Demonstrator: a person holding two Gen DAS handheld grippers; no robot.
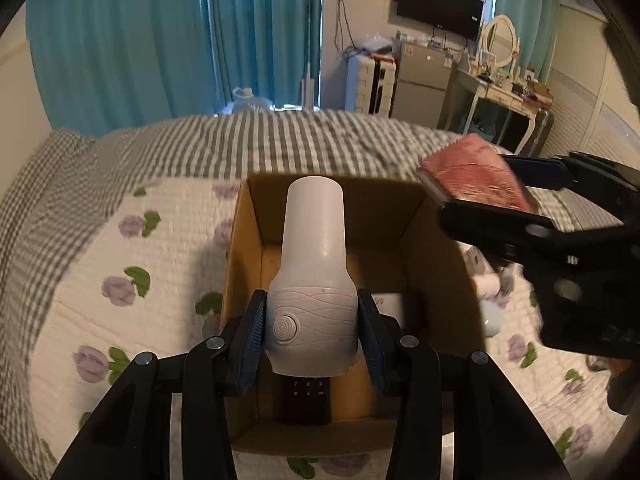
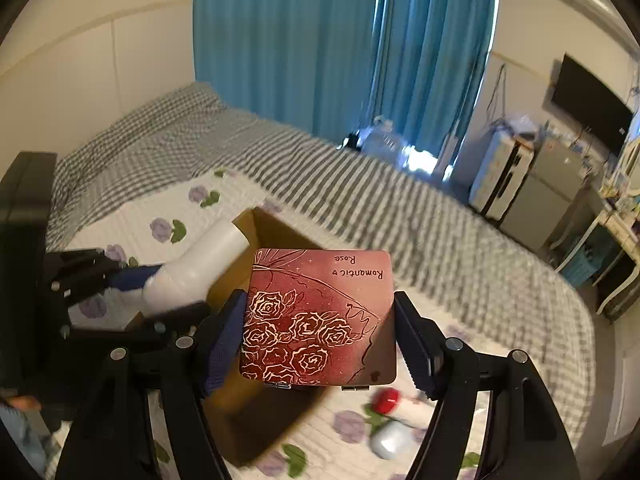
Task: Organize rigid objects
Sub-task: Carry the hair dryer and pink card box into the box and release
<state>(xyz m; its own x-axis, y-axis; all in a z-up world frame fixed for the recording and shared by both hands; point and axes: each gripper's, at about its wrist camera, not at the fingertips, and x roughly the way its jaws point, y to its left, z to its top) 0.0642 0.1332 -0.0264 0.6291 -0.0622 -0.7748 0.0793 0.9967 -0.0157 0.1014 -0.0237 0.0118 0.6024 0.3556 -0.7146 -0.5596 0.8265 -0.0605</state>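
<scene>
My left gripper [image 1: 311, 328] is shut on a white bottle-shaped device [image 1: 314, 272] and holds it above an open cardboard box [image 1: 248, 216] on the bed. A black remote [image 1: 306, 398] and a white item [image 1: 390, 304] lie in the box. My right gripper [image 2: 320, 328] is shut on a dark red square case with rose drawings [image 2: 320, 316], held over the box's right side [image 2: 272, 228]. In the left wrist view the case [image 1: 476, 176] and right gripper show at upper right. In the right wrist view the white device [image 2: 200, 268] and left gripper show at left.
The box stands on a white quilt with purple flowers [image 1: 132, 280] over grey striped bedding [image 1: 280, 140]. Small items lie right of the box: a red-capped one [image 2: 386, 400] and a pale blue one [image 2: 390, 442]. Blue curtains, a fridge and a dresser stand beyond the bed.
</scene>
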